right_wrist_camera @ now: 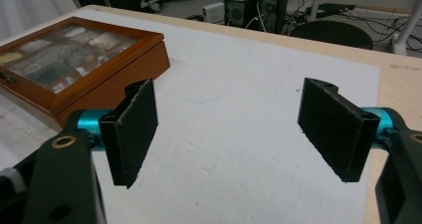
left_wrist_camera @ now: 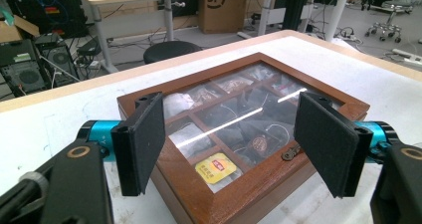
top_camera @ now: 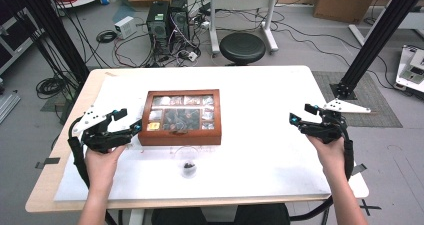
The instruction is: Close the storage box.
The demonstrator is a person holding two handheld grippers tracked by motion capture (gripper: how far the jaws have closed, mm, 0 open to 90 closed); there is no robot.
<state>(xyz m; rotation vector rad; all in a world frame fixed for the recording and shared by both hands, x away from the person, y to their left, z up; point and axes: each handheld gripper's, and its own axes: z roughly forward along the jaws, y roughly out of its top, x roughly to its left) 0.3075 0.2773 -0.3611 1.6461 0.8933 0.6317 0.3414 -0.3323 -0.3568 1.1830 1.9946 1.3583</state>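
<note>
A brown wooden box with a glass lid [top_camera: 181, 116] lies shut on the white table [top_camera: 260, 100], with several tea bags in compartments under the glass. My left gripper [top_camera: 127, 122] is open just left of the box, its jaws pointing at the box's near left corner [left_wrist_camera: 219, 184]. A yellow tea bag [left_wrist_camera: 215, 167] and a small metal clasp [left_wrist_camera: 291, 153] show at the box front. Far to the right, my right gripper [top_camera: 299, 116] is open over bare table, and the box [right_wrist_camera: 74, 59] lies off to its left.
A small clear glass cup [top_camera: 188, 166] with something dark inside stands in front of the box near the table's front edge. Beyond the table's far edge are a black stool [top_camera: 243, 47], computer towers [top_camera: 167, 20] and tangled cables. Black frame posts [top_camera: 380, 35] rise at both sides.
</note>
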